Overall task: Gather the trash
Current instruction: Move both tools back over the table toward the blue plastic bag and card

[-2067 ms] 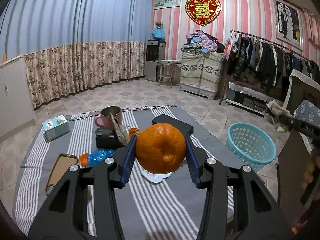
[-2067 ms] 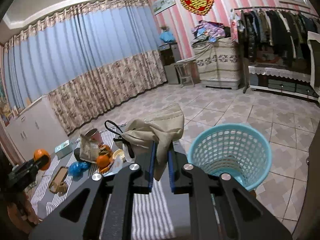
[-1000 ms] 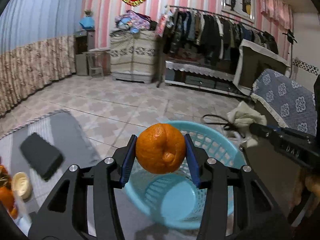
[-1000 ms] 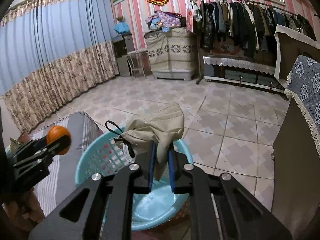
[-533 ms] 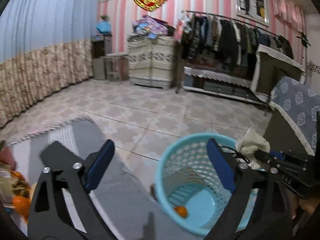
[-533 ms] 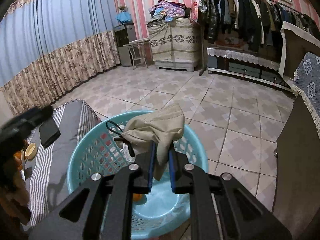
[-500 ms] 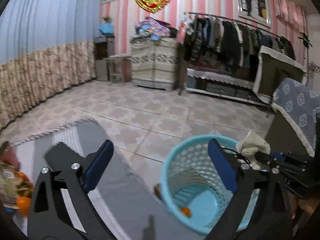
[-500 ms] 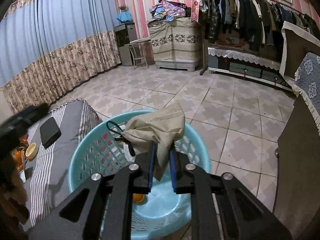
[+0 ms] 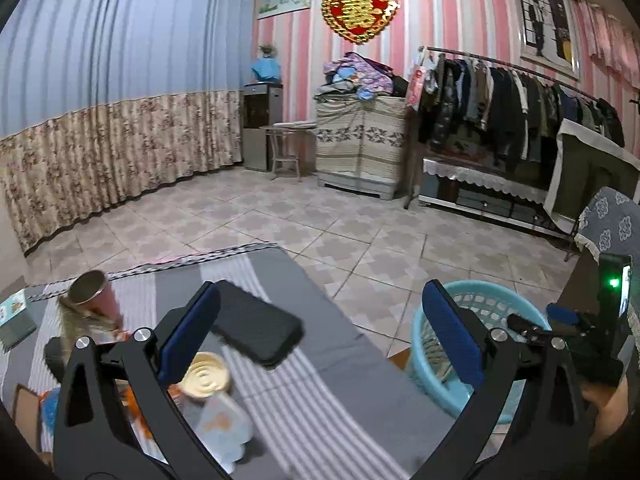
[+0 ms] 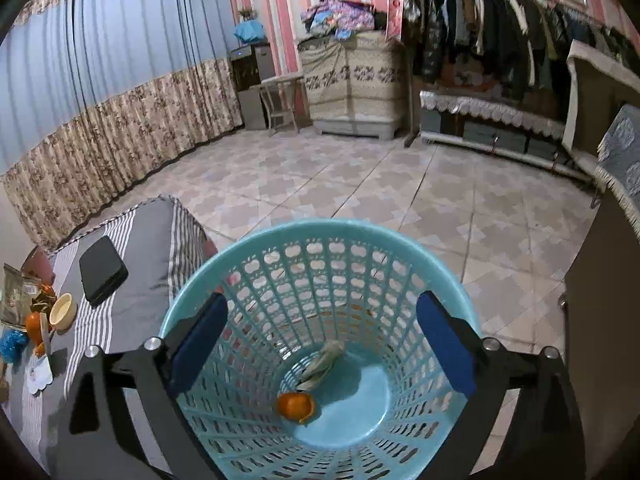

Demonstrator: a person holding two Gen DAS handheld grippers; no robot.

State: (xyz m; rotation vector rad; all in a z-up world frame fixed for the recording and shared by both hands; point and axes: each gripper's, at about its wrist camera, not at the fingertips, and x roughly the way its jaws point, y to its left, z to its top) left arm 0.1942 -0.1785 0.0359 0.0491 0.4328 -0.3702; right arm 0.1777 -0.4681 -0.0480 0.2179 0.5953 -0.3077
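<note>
Trash: a crumpled beige cloth-like wad [image 10: 322,365] and a round orange fruit [image 10: 296,406] lie on the floor of the light-blue perforated plastic basket [image 10: 320,236], fruit just beside the wad, nearer the cam. Basket stands on the tiled floor, just off the right edge of the grey-and-white striped bed cover [image 9: 320,360].

Right gripper [image 10: 320,344] hangs over the basket mouth, blue-padded tongs spread wide w/ nothing btwn them. Left gripper [image 9: 320,336] is over the bed cover, tongs likewise spread wide, empty.

More litter on the cover, near its left edge: a 2nd orange fruit [image 10: 33,326], a crumpled blue wrapper [image 10: 12,342], a printed snack bag [image 10: 16,292], and a white flat scrap [image 9: 224,424], partly blurred. Beside them a small cream round dish [image 9: 205,374], a pink metal-rimmed cup [image 9: 94,294] tilted, and a flat black rectangular case [image 9: 256,328] closer to the right edge. A teal-printed tissue box [image 9: 14,316] sits at the far left edge.

In the left cam the right gripper shows at the far right, by the basket rim.
</note>
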